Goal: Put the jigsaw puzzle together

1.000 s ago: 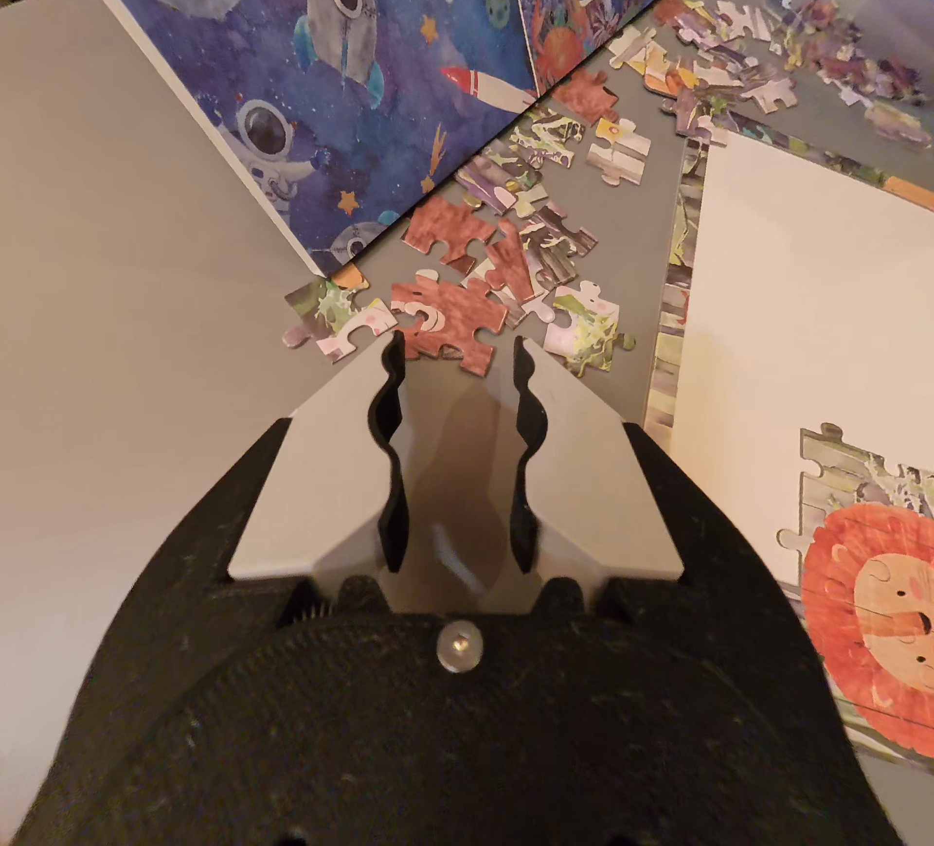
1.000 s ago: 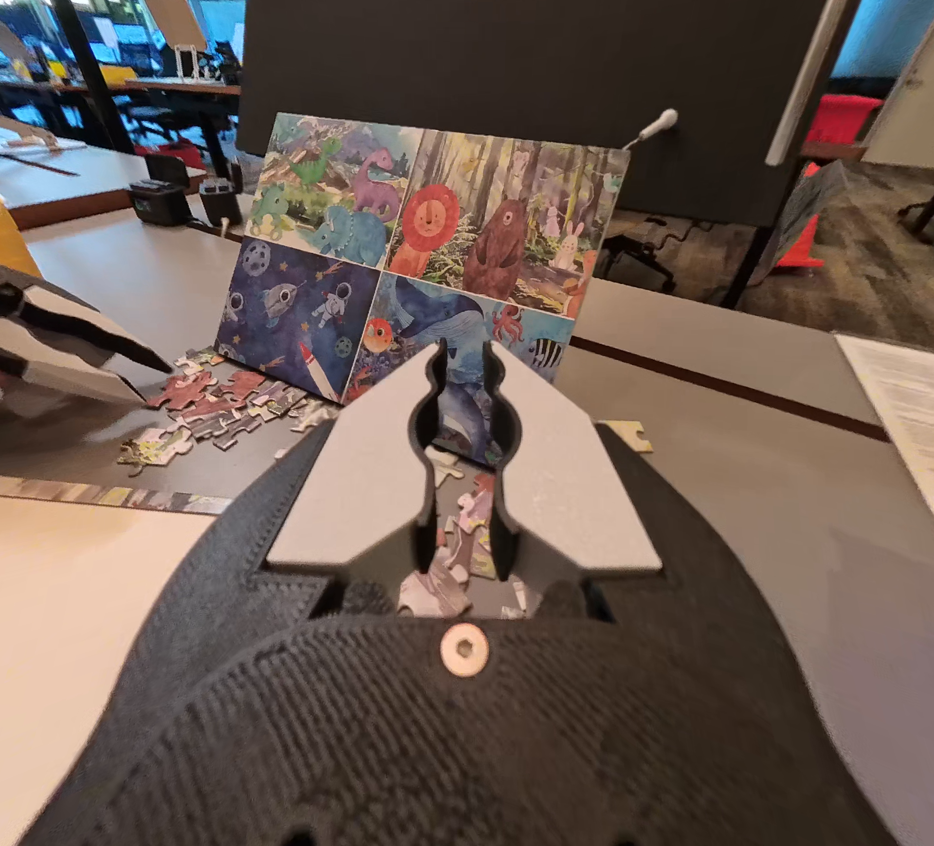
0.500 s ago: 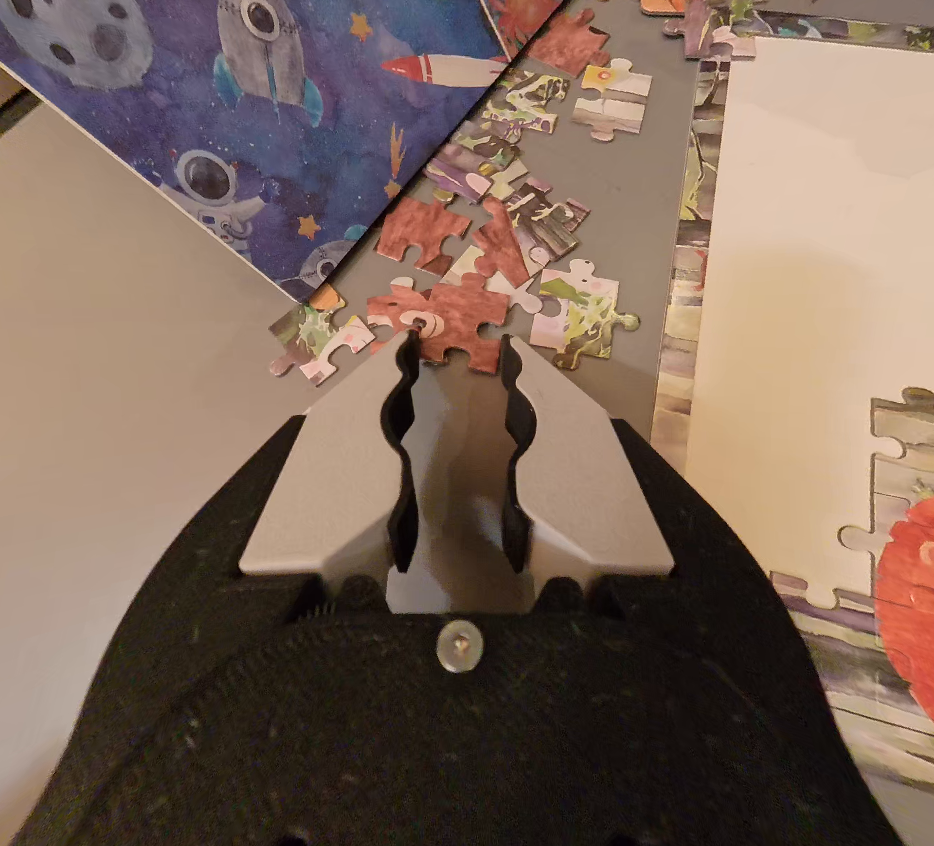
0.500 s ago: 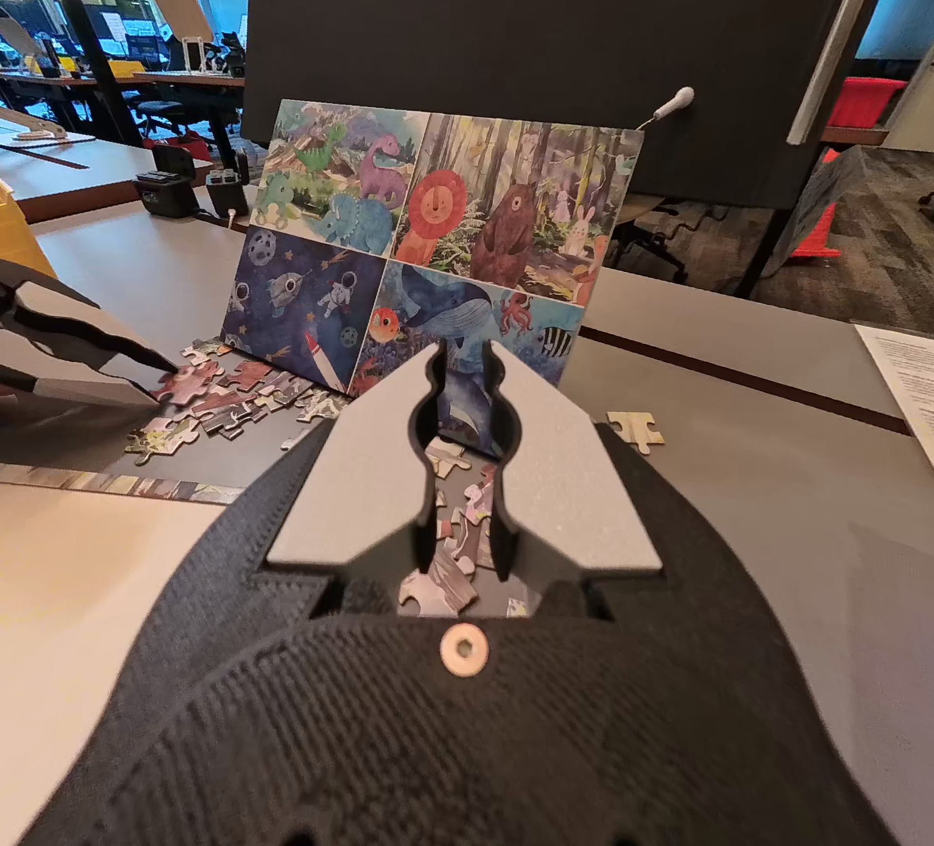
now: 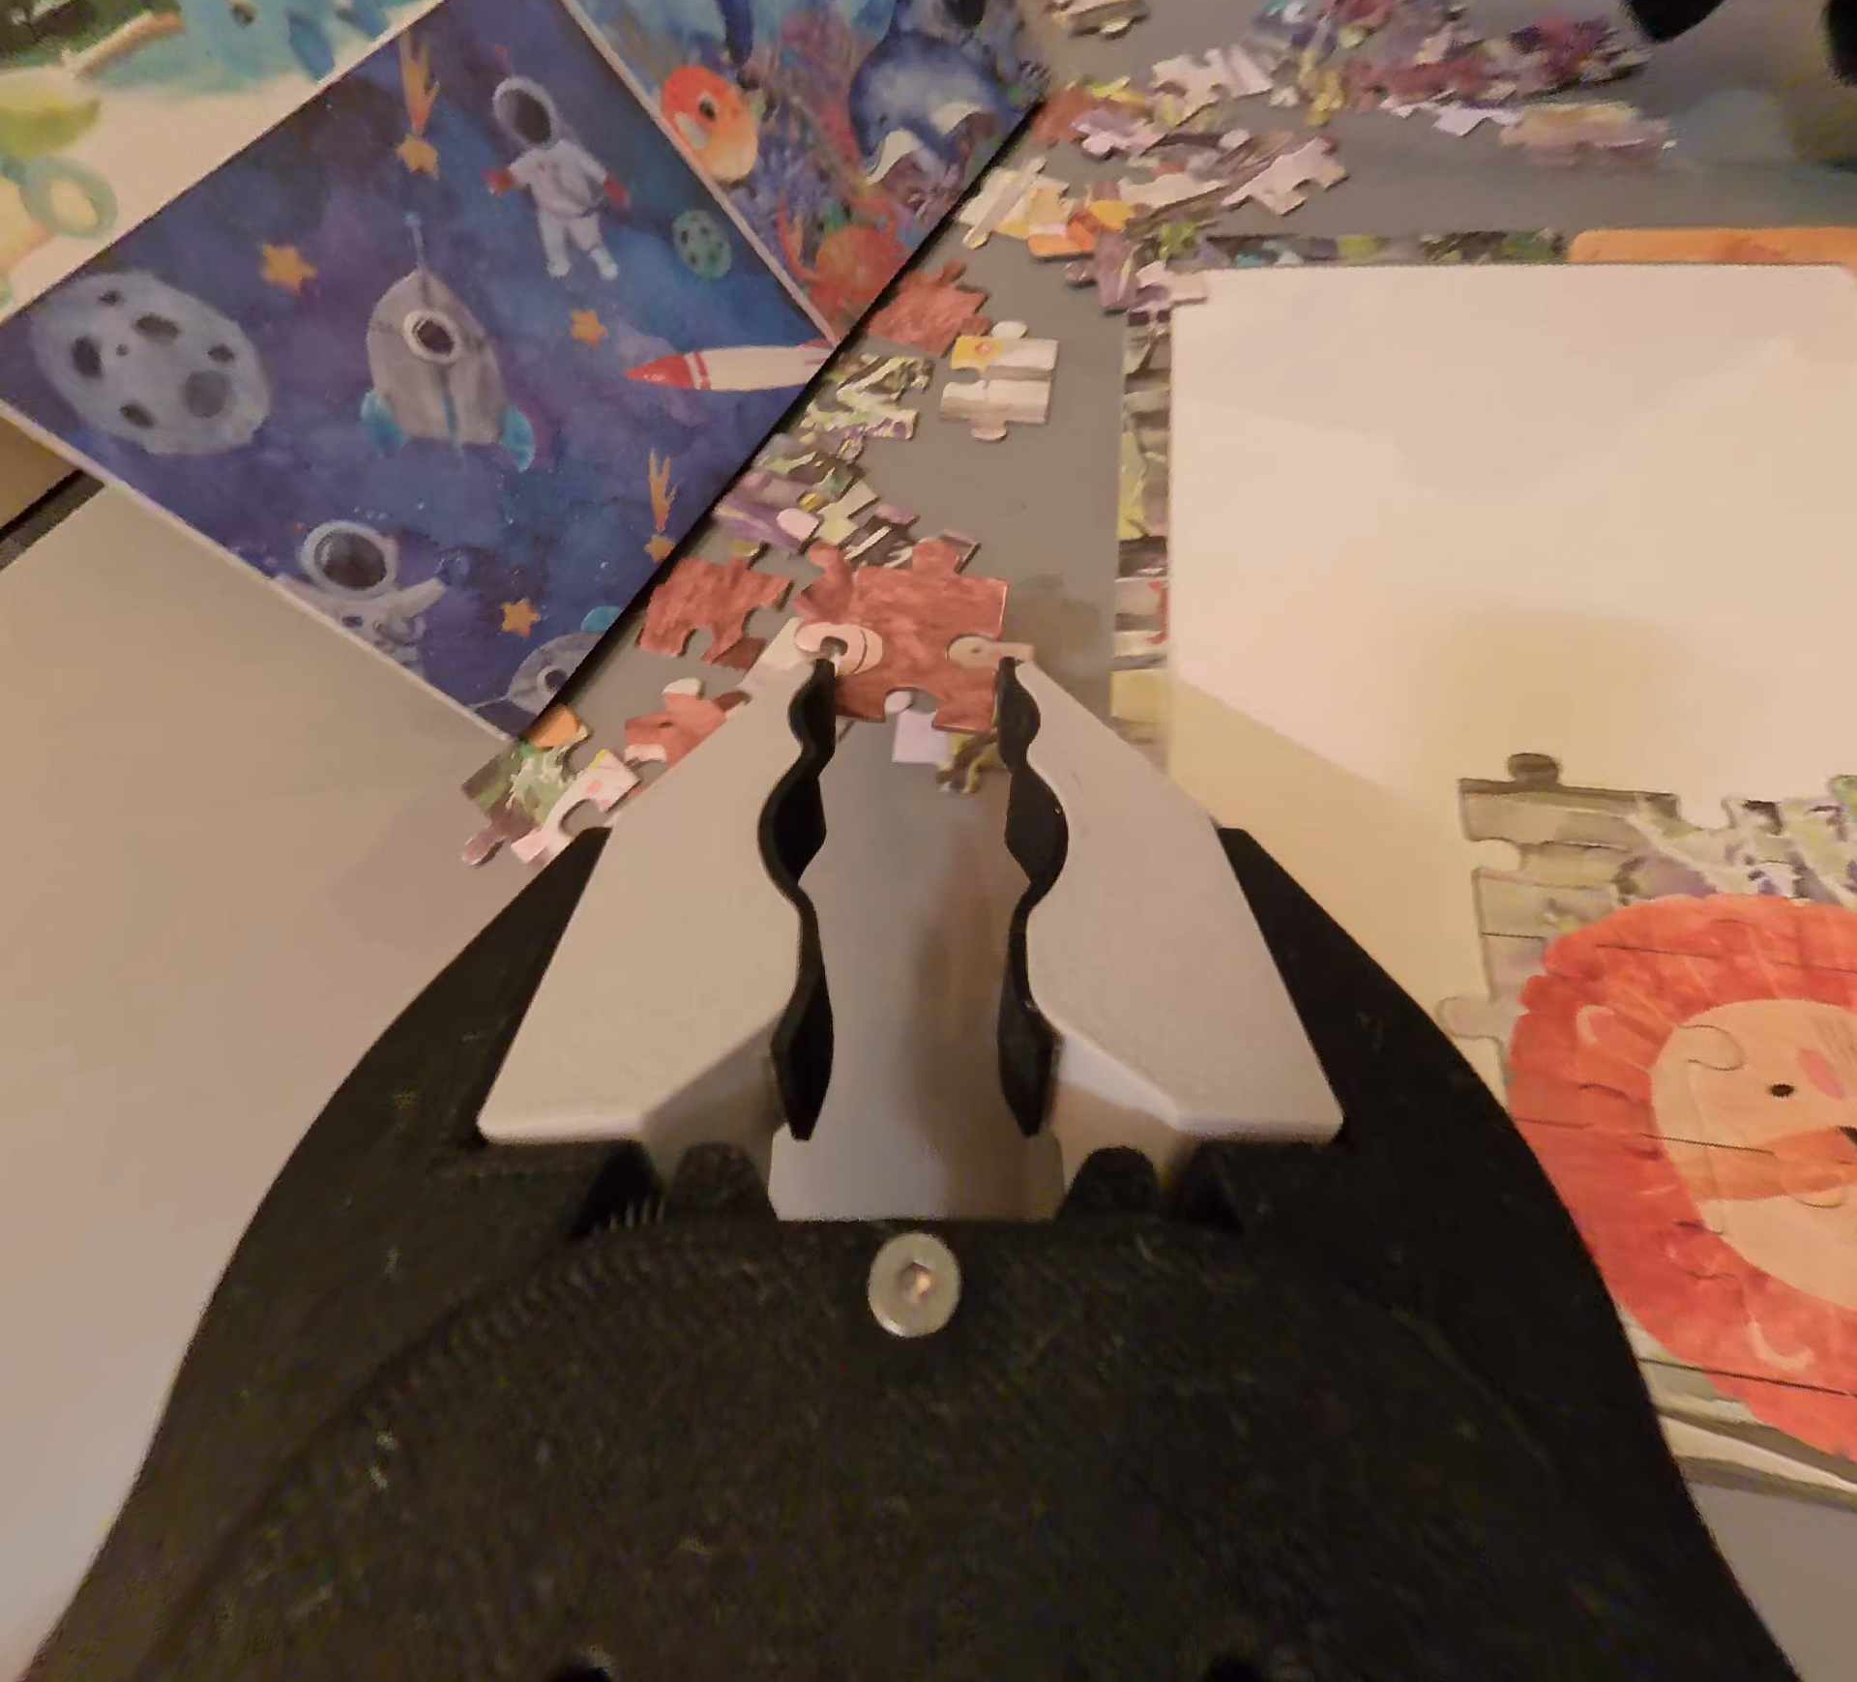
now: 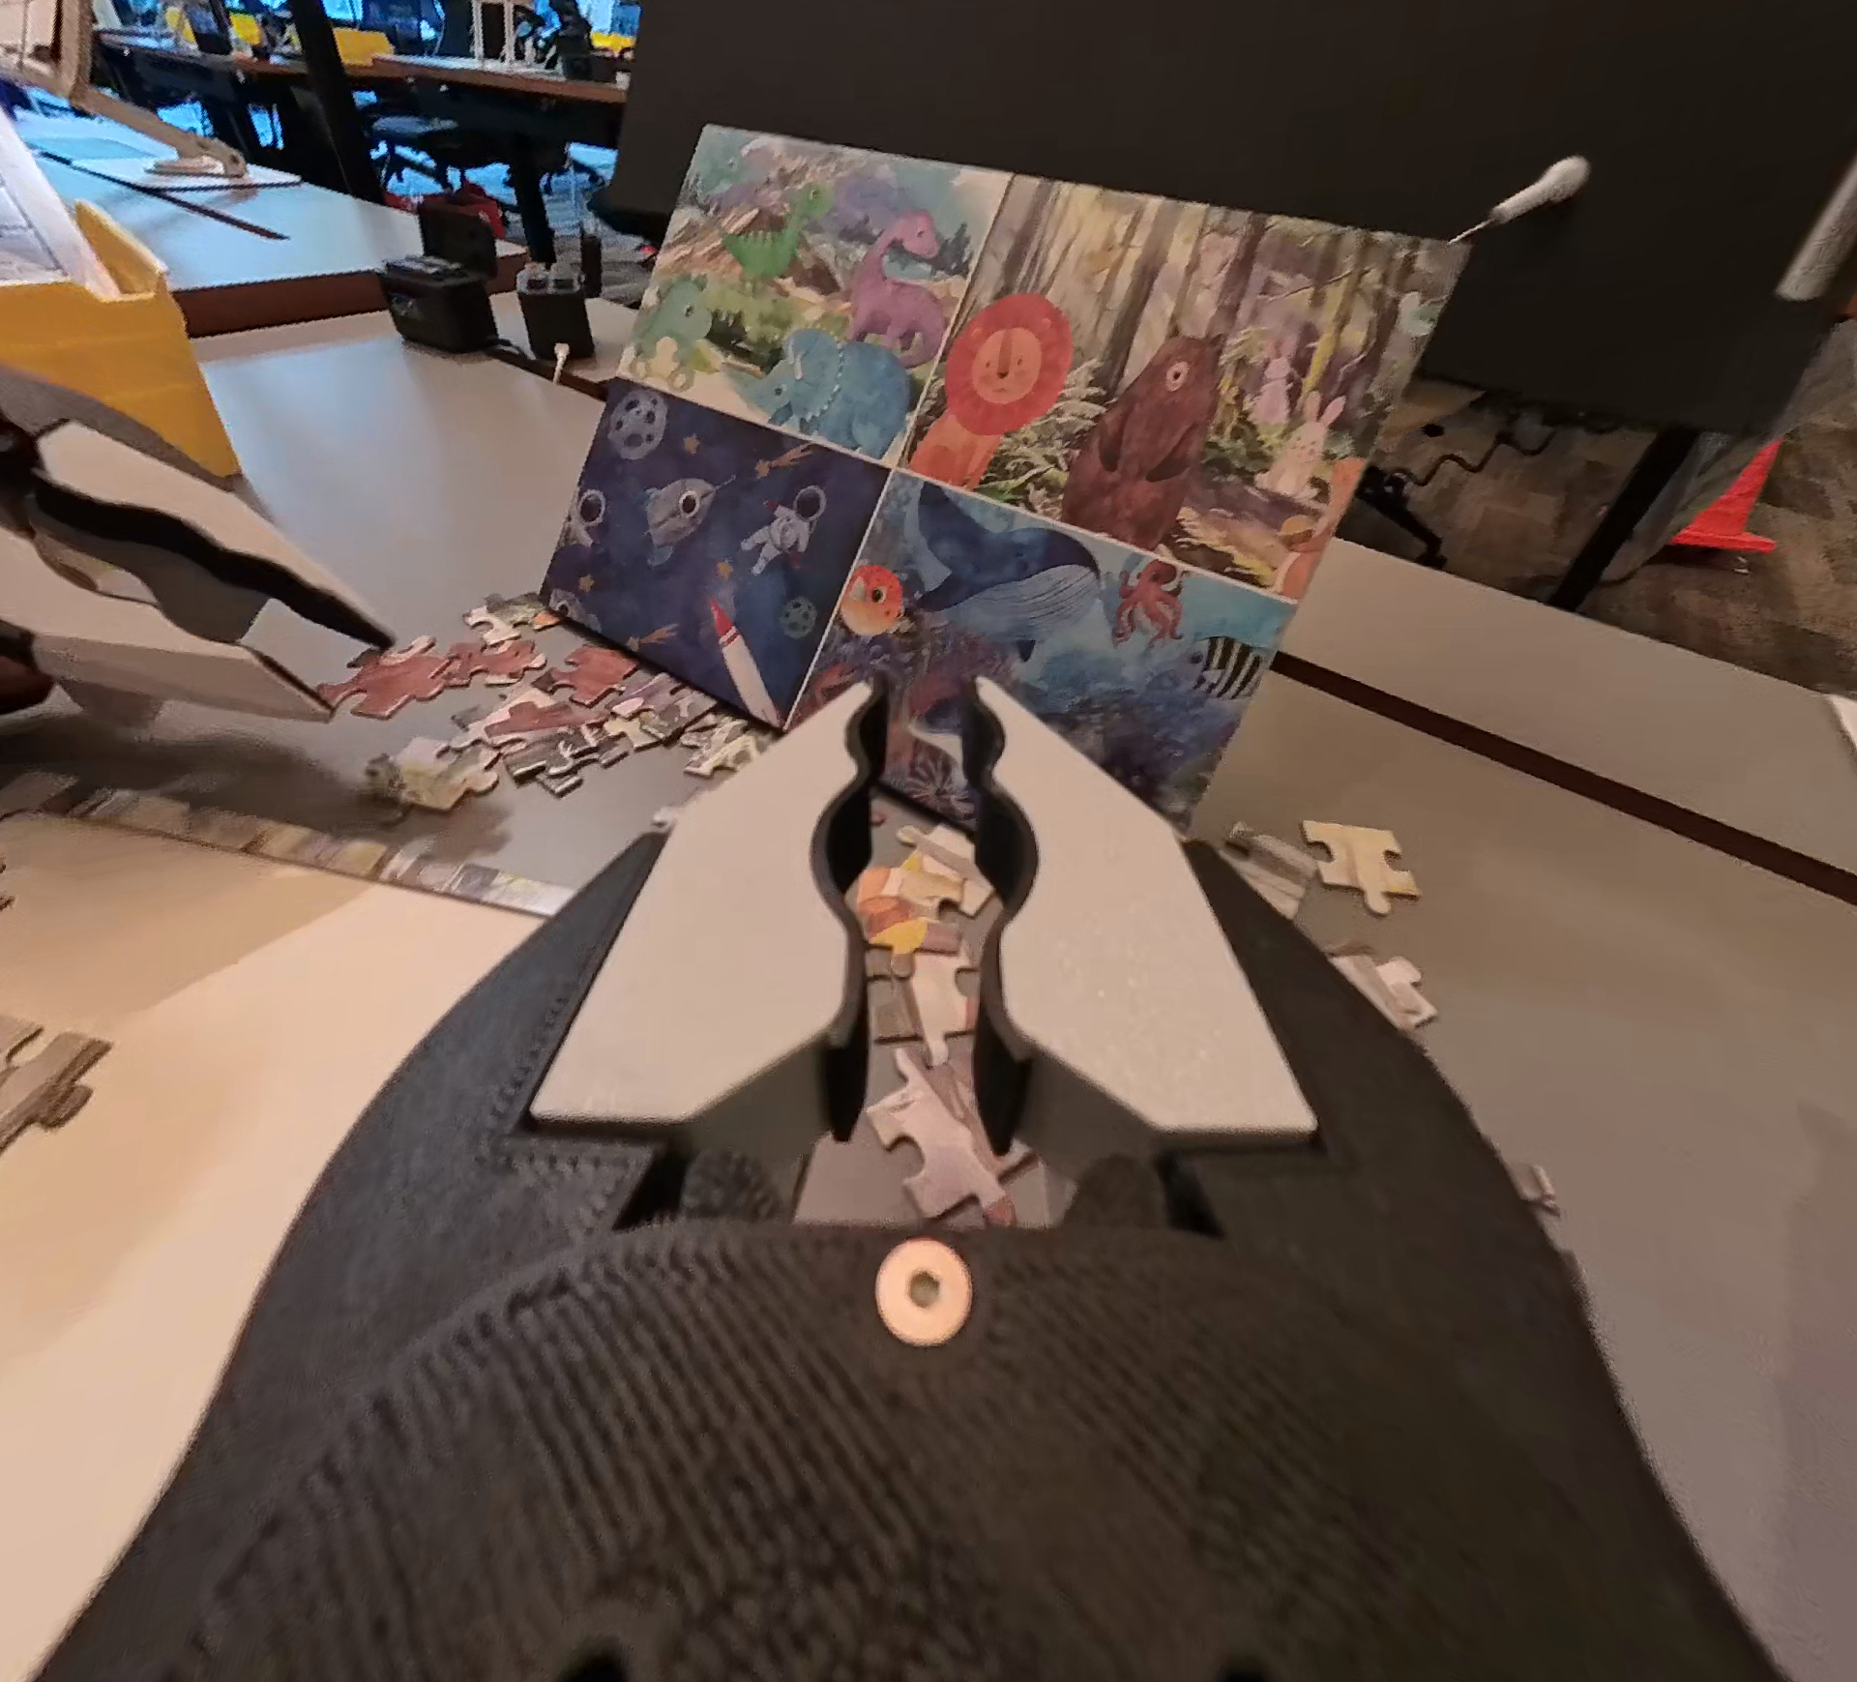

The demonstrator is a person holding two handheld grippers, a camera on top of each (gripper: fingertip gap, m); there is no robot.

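Brown card piece [image 5: 909, 634], thin, light, bendable, sits pinched by its edges at my left claw's [image 5: 912, 677] twelve o'clock; right claw [image 6: 930, 709] gapes, empty.

A dark partition panel [image 6: 1256, 26] stands as the backdrop. Left of it on the grey table [image 6: 1658, 1081] sit two small black devices [image 6: 442, 307], and farther left a yellow box [image 6: 111, 347]. Beyond the panel's left edge are desks and office chairs [image 6: 442, 126]. Low to the panel's right, something red [image 6: 1738, 508] rests on patterned carpet [image 6: 1487, 468].
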